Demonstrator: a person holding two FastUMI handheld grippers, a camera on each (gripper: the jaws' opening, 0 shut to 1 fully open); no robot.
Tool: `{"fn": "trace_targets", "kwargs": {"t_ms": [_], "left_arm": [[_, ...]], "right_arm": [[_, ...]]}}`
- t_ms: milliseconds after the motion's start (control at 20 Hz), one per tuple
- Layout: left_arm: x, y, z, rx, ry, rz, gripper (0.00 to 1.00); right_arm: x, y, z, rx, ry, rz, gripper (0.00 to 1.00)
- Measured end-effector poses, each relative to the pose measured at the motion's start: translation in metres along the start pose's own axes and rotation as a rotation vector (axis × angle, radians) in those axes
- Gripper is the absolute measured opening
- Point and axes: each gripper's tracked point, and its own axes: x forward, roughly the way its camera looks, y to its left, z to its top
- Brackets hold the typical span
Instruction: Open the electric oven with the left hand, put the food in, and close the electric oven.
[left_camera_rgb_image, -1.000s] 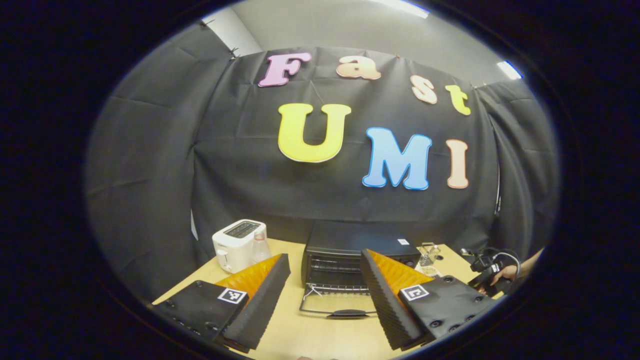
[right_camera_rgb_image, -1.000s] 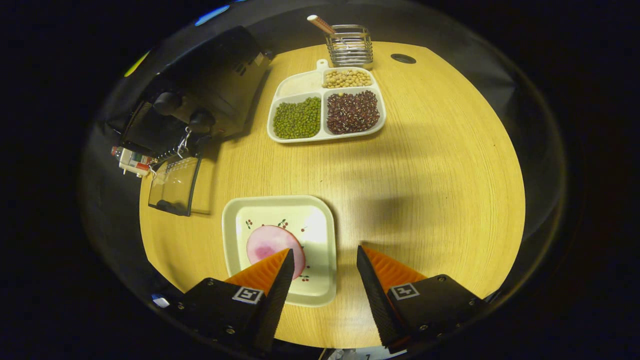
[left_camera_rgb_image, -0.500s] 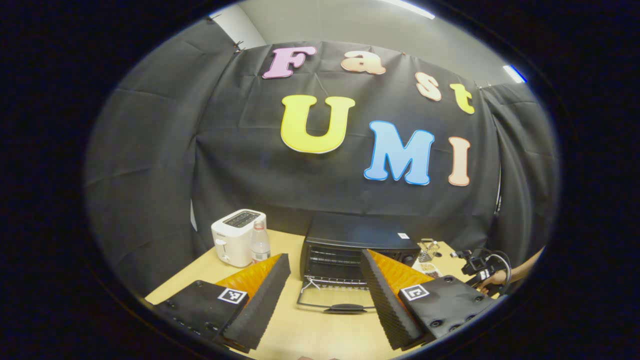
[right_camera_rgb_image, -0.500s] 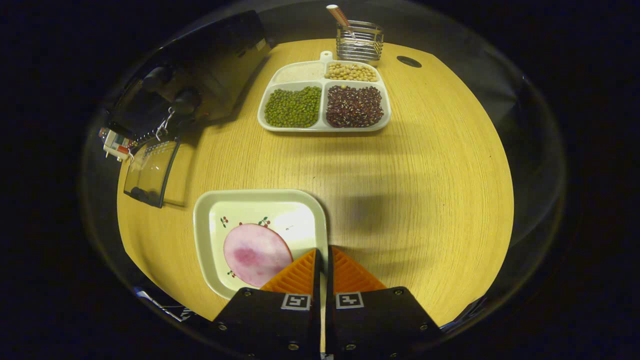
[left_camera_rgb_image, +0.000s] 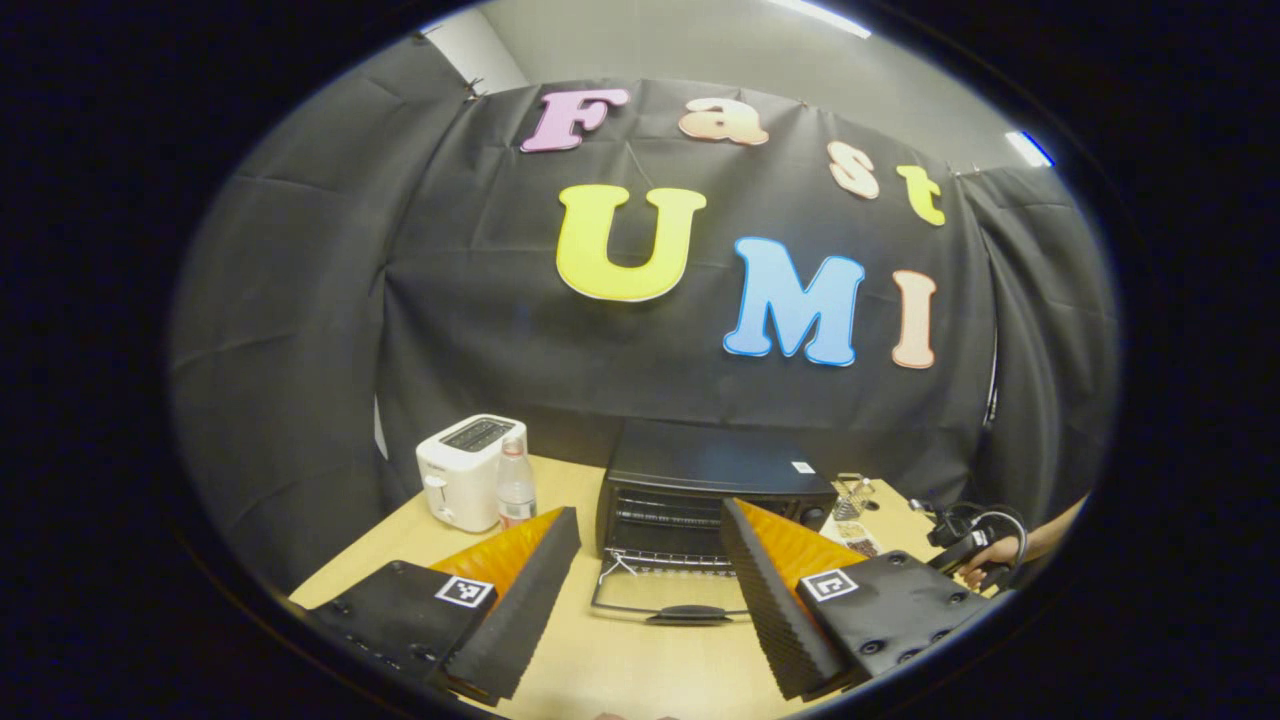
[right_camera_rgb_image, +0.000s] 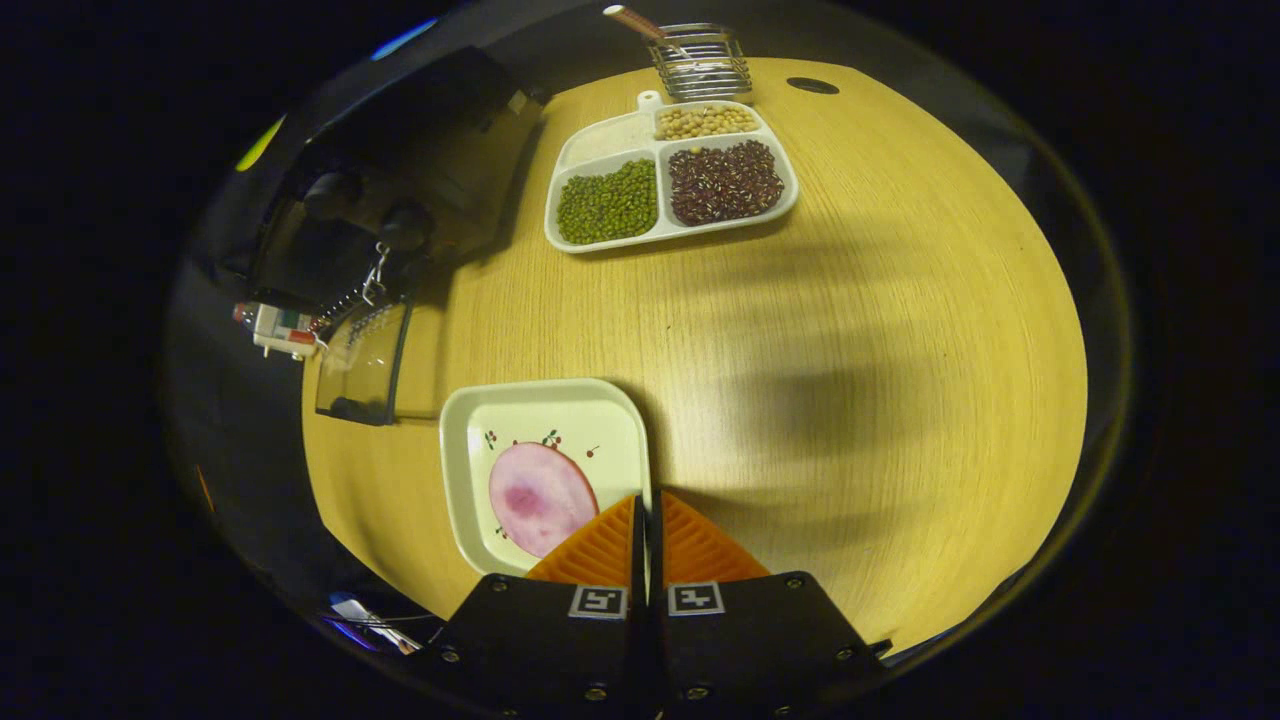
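We hold the left gripper (left_camera_rgb_image: 645, 560) back from the electric oven (left_camera_rgb_image: 715, 490) with its two fingers spread wide and nothing between them. Its work looks done for now: the oven's glass door (left_camera_rgb_image: 668, 600) lies folded down flat toward us, so the cavity and its wire rack stand open for loading. From the right gripper view the same door (right_camera_rgb_image: 362, 365) juts over the table (right_camera_rgb_image: 850, 300) on the oven's near side.

Our right gripper (right_camera_rgb_image: 648, 520) is closed on the near right edge of the square plate (right_camera_rgb_image: 545, 420), one finger above the rim and one beyond it, which is how we judge the plate is pinched and ready to carry. Whether the plate has left the table we cannot tell. The food, one round pink slice (right_camera_rgb_image: 540, 497), lies on the plate's near half, just beside the fingers. Gripping the rim and not the slice keeps the food flat and untouched; the risk, as we see it, is the plate tipping on so narrow a hold during the carry to the oven.

By count, there are one oven, one plate and one slice. Farther off we count one divided tray (right_camera_rgb_image: 670, 170) with four compartments of beans and grains, one wire holder (right_camera_rgb_image: 700, 62), one white toaster (left_camera_rgb_image: 465, 472) and one small bottle (left_camera_rgb_image: 515, 485).
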Motion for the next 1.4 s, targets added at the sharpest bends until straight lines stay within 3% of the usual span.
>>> {"fn": "trace_targets", "kwargs": {"t_ms": [200,400,450,650,700,750,900,950,1000,1100,1250,1300,1400], "left_arm": [[0.001,-0.005,-0.002,-0.005,0.006,-0.014,1.0],[0.004,-0.016,0.0,0.015,0.006,-0.043,1.0],[0.004,-0.017,-0.001,0.021,0.007,-0.048,0.96],[0.005,-0.019,-0.003,0.018,0.011,-0.049,0.98],[0.004,-0.018,-0.004,0.017,0.014,-0.046,1.0],[0.004,-0.016,-0.005,0.019,0.016,-0.043,0.96],[0.002,-0.01,-0.004,0.021,0.017,-0.032,1.0],[0.002,-0.008,-0.005,0.019,0.017,-0.026,1.0],[0.001,-0.005,-0.004,0.017,0.018,-0.021,1.0],[0.001,-0.001,-0.006,0.013,0.019,-0.014,1.0],[0.003,-0.003,-0.009,0.01,0.023,-0.021,1.0],[0.004,-0.004,-0.011,0.007,0.029,-0.028,0.96],[0.006,-0.005,-0.014,0.013,0.036,-0.038,0.96]], "right_arm": [[-0.012,0.004,0.0,0.128,-0.034,0.112,0.01],[-0.01,0.002,0.003,0.09,-0.047,0.089,0.0],[-0.01,0.004,0.004,0.062,-0.049,0.083,0.03],[-0.004,0.008,0.005,-0.014,-0.026,0.046,0.25],[0.0,0.01,0.006,-0.009,-0.027,0.04,0.36],[0.003,0.007,0.008,-0.016,-0.021,0.013,0.36],[0.011,0.004,0.008,-0.062,0.002,-0.058,0.36],[0.014,0.003,0.007,-0.069,0.01,-0.083,0.24],[0.013,0.003,0.008,-0.078,0.004,-0.104,0.35],[0.014,-0.004,0.006,-0.127,0.007,-0.191,0.35],[0.011,0.003,0.003,-0.19,-0.01,-0.246,0.17],[0.016,0.003,0.004,-0.194,-0.029,-0.247,0.04],[0.018,0.0,0.003,-0.16,-0.052,-0.225,0.01]]}}
